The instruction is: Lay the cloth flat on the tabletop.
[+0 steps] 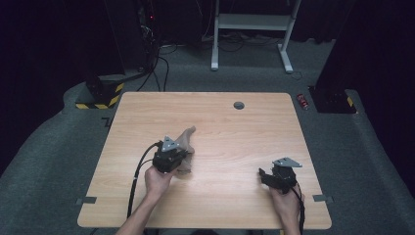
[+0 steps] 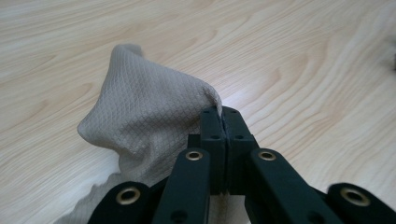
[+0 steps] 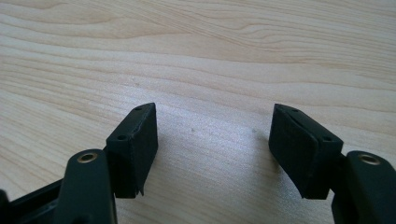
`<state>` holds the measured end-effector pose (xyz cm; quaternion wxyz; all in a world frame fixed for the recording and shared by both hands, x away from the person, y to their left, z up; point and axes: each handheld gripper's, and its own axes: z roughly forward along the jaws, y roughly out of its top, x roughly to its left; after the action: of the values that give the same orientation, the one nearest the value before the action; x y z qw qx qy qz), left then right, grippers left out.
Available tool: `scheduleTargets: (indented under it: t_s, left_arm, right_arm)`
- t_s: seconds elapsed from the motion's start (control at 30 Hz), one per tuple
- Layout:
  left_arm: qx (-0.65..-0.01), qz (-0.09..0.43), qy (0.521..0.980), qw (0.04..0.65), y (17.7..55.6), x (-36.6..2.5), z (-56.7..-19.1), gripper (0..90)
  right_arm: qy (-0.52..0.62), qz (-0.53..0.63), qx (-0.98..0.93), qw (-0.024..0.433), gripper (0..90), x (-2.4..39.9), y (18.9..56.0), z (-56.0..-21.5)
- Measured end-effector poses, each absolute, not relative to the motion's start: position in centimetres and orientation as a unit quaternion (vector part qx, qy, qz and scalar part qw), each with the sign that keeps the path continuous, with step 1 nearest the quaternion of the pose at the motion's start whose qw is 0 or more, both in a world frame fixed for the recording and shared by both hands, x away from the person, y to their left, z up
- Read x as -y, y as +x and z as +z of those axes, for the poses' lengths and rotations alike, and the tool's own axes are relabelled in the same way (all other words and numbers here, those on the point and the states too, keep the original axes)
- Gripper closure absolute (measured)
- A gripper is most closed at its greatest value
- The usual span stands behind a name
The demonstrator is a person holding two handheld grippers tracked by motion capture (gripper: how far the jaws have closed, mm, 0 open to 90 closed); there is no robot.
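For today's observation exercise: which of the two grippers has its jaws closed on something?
The left gripper: its jaws are pinched shut on a fold of the beige cloth. The right gripper hangs open over bare table.

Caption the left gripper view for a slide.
Left gripper pinches a beige, waffle-textured cloth, lifting its edge off the light wooden table.

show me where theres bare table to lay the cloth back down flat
Bare wood spans the middle between the left gripper and the right gripper, and the far half up to the grey grommet. The only crowding is the near-left, where the beige cloth hangs pinched.
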<state>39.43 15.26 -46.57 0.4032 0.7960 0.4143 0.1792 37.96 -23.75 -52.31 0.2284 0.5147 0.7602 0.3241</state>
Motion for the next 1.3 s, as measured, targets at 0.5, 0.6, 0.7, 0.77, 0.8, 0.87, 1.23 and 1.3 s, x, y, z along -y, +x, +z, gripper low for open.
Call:
scheduleTargets:
  t_s: [0.5,0.6,0.7,0.77,0.8,0.87,1.23,1.3]
  left_arm:
    - [-0.371,0.14,0.811,0.43,39.9,-10.8,-46.0,88.7]
    - [-0.367,0.131,0.81,0.439,39.9,-10.3,-45.9,88.6]
    - [-0.357,0.12,0.813,0.444,39.8,-9.2,-46.0,88.4]
    - [-0.354,0.117,0.814,0.445,39.8,-9.0,-46.2,87.3]
    - [-0.351,0.113,0.816,0.444,39.8,-8.7,-46.3,85.8]
    - [-0.344,0.106,0.824,0.438,39.8,-7.9,-46.7,84.0]
    - [-0.333,0.099,0.832,0.433,39.4,-6.6,-47.2,75.3]
    - [-0.34,0.11,0.826,0.435,39.1,-7.3,-47.0,67.9]
  right_arm:
    - [0.515,0.324,-0.76,0.228,32.5,23.7,38.0,-52.3]
    - [0.515,0.324,-0.76,0.228,32.5,23.7,38.0,-52.3]
    - [0.515,0.324,-0.76,0.228,32.5,23.7,38.0,-52.3]
    - [0.514,0.324,-0.76,0.228,32.5,23.7,38.0,-52.3]
    - [0.515,0.324,-0.76,0.228,32.5,23.7,38.0,-52.3]
    - [0.515,0.324,-0.76,0.228,32.8,23.7,38.0,-52.3]
    - [0.511,0.325,-0.762,0.229,34.7,23.7,37.9,-52.3]
    - [0.511,0.325,-0.762,0.229,35.2,23.7,37.9,-52.3]
